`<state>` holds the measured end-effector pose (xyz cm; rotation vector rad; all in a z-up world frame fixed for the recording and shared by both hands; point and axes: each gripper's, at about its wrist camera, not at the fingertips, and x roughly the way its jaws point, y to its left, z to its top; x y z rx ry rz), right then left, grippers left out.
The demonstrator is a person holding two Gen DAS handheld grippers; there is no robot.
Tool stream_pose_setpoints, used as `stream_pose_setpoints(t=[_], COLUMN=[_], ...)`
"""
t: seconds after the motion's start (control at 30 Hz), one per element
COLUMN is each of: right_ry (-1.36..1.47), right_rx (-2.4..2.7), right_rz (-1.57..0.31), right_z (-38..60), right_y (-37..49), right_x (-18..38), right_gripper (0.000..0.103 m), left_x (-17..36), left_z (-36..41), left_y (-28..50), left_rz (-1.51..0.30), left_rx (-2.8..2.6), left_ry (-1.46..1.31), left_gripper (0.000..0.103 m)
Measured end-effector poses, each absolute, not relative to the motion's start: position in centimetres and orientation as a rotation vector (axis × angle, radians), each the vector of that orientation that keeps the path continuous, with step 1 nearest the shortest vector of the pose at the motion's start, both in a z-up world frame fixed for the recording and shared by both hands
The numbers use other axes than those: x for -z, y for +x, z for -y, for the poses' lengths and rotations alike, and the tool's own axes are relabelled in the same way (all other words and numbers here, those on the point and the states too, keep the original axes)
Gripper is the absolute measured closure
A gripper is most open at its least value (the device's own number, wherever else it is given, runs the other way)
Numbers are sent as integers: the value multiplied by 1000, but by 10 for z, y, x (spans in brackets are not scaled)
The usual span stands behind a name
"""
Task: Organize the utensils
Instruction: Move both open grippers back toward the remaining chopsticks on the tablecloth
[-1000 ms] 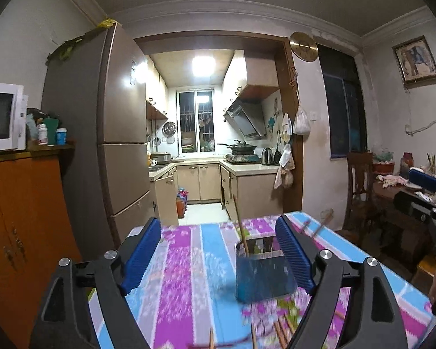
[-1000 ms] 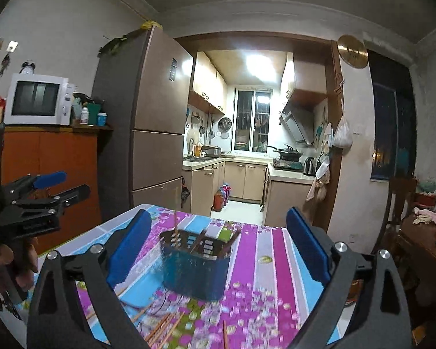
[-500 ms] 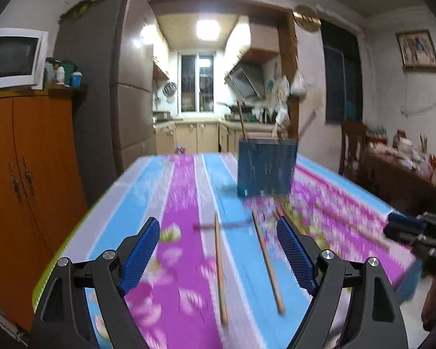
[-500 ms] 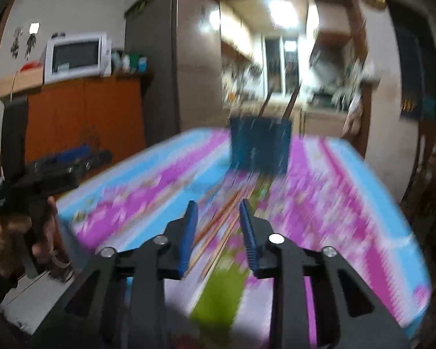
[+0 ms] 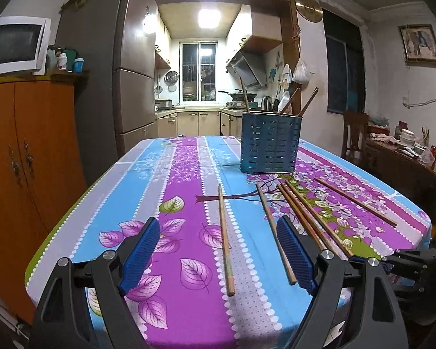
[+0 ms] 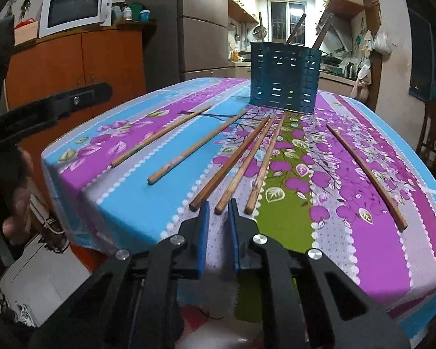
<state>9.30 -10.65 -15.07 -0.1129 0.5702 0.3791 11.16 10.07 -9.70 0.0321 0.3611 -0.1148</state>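
On the worktop (image 5: 189, 174), covered by a striped floral cloth in blue, purple, grey and green, six wooden chopsticks lie loose in front of a blue perforated utensil holder (image 5: 270, 143).

Left to right in the left wrist view: an orange wooden cabinet (image 5: 29, 151) carrying a white microwave (image 5: 14, 46), a tall brown refrigerator (image 5: 125, 67), the lit kitchen doorway, a dark window and a framed picture on the right wall. The left gripper (image 5: 218, 258) hovers over the near edge with its blue fingers (image 5: 141, 257) set wide apart and nothing between them. One chopstick (image 5: 224, 238) lies between the fingers' lines; a second chopstick (image 5: 274, 232) lies just beside the right finger.

The right wrist view alone shows the near ends of the central group: three chopsticks (image 6: 241, 160) lying close together and fanning toward the holder, with an outer chopstick (image 6: 366, 171) well apart at the right. The right gripper (image 6: 218, 238) has its fingers (image 6: 203, 235) narrowed to a slim gap, empty, just short of the group's near ends. This view also shows the left gripper's body in the person's hand at the left edge.

The holder stands upright at mid-worktop with three chopsticks leaning inside. No legible writing is visible in either view.
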Motion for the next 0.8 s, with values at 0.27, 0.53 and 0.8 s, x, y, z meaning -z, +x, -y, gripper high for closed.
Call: stream_pose_setpoints(t=[0.27, 0.53, 0.8], right_ry=[-74, -99, -89], right_rx=[-298, -253, -246], right_rz=[-543, -497, -484], right_z=[104, 98, 98], right_y=[104, 102, 102], right_x=[153, 156, 156], right_gripper=[92, 92, 93], left_x=[115, 148, 169], left_z=[-97, -87, -89], left_y=[96, 98, 110], left_rz=[-335, -378, -420], left_rx=[135, 182, 178], left_ry=[47, 103, 91], left_gripper=[20, 38, 64])
